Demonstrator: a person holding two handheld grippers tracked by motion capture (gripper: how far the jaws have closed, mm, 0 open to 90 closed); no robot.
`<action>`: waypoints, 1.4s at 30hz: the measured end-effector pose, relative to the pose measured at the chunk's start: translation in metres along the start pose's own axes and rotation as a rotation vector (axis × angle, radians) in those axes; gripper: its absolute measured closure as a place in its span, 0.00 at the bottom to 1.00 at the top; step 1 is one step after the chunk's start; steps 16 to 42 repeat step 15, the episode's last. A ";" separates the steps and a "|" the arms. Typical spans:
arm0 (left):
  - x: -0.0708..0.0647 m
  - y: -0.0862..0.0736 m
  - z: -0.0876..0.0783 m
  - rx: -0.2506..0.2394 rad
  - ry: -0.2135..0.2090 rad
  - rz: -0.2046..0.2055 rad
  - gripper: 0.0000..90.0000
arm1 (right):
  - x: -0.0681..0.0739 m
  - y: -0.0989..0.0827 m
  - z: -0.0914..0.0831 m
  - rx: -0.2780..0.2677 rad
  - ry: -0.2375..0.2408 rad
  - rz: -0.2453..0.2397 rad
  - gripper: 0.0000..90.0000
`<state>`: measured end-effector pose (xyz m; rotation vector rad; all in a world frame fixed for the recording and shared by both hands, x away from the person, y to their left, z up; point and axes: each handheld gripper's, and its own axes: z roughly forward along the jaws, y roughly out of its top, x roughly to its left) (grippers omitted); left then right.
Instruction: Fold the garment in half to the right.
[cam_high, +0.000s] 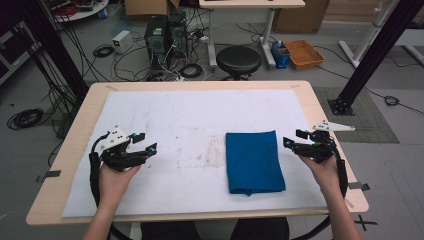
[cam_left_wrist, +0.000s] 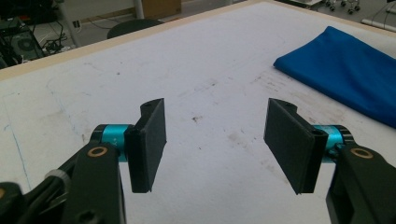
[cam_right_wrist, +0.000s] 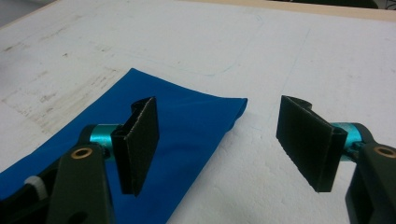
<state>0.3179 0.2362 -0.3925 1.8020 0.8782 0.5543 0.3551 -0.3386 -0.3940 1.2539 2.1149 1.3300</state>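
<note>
Folded blue cloth rectangle (cam_high: 254, 161) lies flat on the white, stained foam-like sheet (cam_high: 190, 125) covering the pale wooden table (cam_high: 320, 107), right of the sheet's centre. Right gripper (cam_high: 292, 139) sits just right of the cloth, apart from it, jaws wide open, nothing between them; in the right gripper view (cam_right_wrist: 217, 142) the cloth's corner lies under and behind the left jaw, not touched. Left gripper (cam_high: 145, 142) is well left of the cloth, jaws also wide open and empty; in the left gripper view (cam_left_wrist: 215, 142) the cloth (cam_left_wrist: 345, 65) lies far off to the upper right. Cloth is smooth, thin, soft-edged with a rolled fold. Jaw pads are flat black rectangles, rough-textured, on teal metal collars. No readable writing or labels.
</note>
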 end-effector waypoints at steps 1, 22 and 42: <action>0.000 0.000 0.000 0.000 0.000 0.002 0.43 | 0.000 0.000 0.000 0.001 0.000 0.000 0.33; 0.000 0.001 0.001 0.002 -0.003 0.004 0.43 | -0.002 -0.001 0.001 0.008 0.001 0.001 0.32; 0.000 0.001 0.001 0.002 -0.003 0.004 0.43 | -0.002 -0.001 0.001 0.008 0.001 0.001 0.32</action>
